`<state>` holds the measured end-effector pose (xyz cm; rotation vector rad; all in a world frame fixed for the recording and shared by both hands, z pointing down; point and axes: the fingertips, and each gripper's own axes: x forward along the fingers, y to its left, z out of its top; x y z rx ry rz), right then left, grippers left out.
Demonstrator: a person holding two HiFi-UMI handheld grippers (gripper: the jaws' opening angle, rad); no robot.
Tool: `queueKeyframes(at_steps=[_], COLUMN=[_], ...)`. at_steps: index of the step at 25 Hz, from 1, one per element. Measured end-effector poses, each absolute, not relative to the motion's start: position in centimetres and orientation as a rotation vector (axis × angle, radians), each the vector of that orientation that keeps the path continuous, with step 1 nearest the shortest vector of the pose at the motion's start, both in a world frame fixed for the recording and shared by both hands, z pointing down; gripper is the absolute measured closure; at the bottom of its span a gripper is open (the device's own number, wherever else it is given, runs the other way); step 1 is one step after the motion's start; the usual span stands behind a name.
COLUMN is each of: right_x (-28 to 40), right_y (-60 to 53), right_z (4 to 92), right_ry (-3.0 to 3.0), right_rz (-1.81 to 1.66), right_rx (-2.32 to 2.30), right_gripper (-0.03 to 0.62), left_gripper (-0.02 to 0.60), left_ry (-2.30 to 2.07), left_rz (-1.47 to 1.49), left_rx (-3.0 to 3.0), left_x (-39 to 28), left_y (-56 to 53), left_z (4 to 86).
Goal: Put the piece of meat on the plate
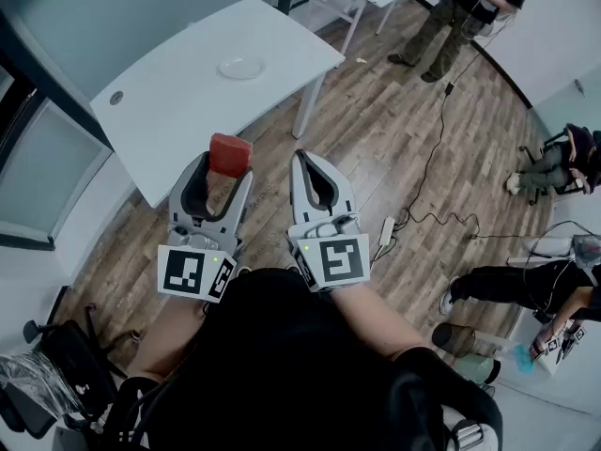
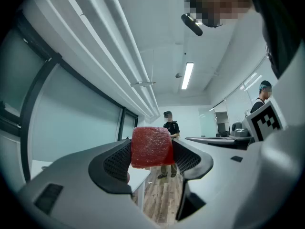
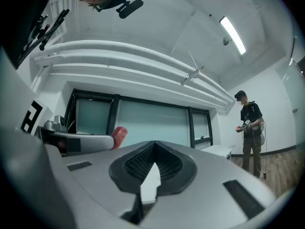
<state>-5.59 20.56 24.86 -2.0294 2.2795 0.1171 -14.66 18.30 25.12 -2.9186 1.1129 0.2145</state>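
Wood-plank floor (image 1: 376, 139), white table (image 1: 188, 92), glazed wall panels (image 2: 76, 123), ceiling strip light (image 2: 187, 75)

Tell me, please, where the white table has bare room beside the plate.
The white table is nearly all bare: the wide stretch from the plate to the near edge, and the span between plate and round cable hole. Crowding is on the floor at right, with cables and seated people.

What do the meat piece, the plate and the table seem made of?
Piece of meat: likely a foam or rubber replica; matte, grainy red faces, squared edges.
Plate: white, smooth; ceramic or plastic, can't tell.
Table: white laminate-looking top, flat and even.
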Motion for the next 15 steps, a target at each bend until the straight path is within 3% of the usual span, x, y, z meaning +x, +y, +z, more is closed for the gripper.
queueKeyframes(at_steps=[15], right_x=[-3.0], right_y=[20.9], right_z=[25.4], right_ry=[2.276], right_rz=[0.114], right_rx=[-1.984], right_gripper=[0.592], left_gripper=[0.306], left_ry=[1.124], left_rz=[0.192], left_rx=[-2.903], left_x=[-12.8], left_y=[19.0], left_z=[25.1])
